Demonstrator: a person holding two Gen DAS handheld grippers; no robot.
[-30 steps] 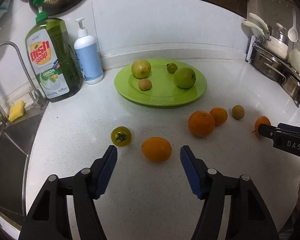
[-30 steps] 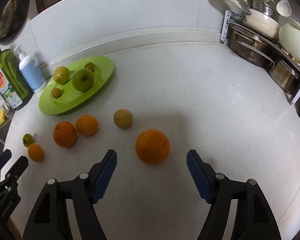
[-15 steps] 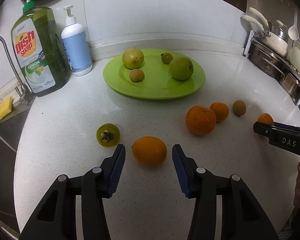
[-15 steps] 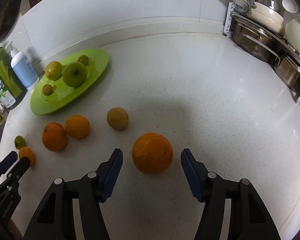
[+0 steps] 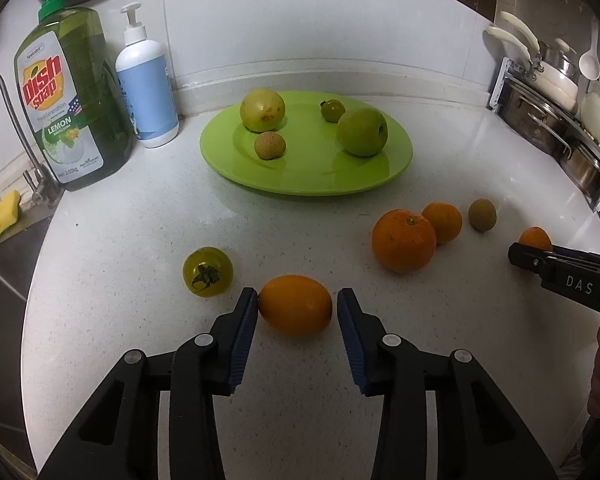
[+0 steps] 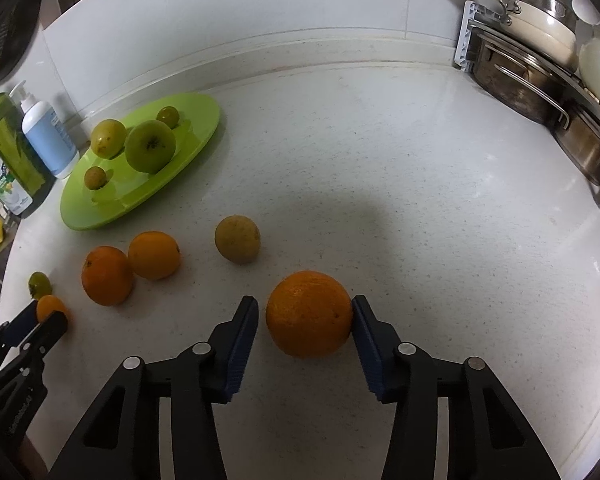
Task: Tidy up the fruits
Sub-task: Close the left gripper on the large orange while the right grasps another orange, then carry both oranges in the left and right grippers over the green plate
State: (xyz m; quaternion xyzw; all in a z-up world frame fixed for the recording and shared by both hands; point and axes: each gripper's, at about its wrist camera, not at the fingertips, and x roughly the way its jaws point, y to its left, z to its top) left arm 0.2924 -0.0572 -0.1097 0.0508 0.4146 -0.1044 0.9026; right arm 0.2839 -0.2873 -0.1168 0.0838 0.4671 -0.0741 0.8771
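Observation:
A small oval orange fruit (image 5: 295, 305) lies on the white counter between the jaws of my left gripper (image 5: 296, 300), which are closing; the left pad touches it and a thin gap shows at the right pad. A round orange (image 6: 309, 314) sits between the closing jaws of my right gripper (image 6: 304, 304), its right pad against the peel and the left pad just clear. The green plate (image 5: 308, 180) behind holds a green apple (image 5: 362, 132), a yellow-green fruit (image 5: 262, 109) and two small fruits.
Loose on the counter are a green tomato (image 5: 208, 272), two oranges (image 5: 403, 246) and a brown round fruit (image 5: 482, 215). A dish soap bottle (image 5: 72, 100) and pump bottle (image 5: 148, 92) stand back left by the sink (image 5: 4, 280). Pots (image 5: 548, 120) fill a rack at right.
Both grippers have narrowed their jaws from wide apart to close around their fruits. Each has edged slightly forward, so the fruit now sits between the pads.

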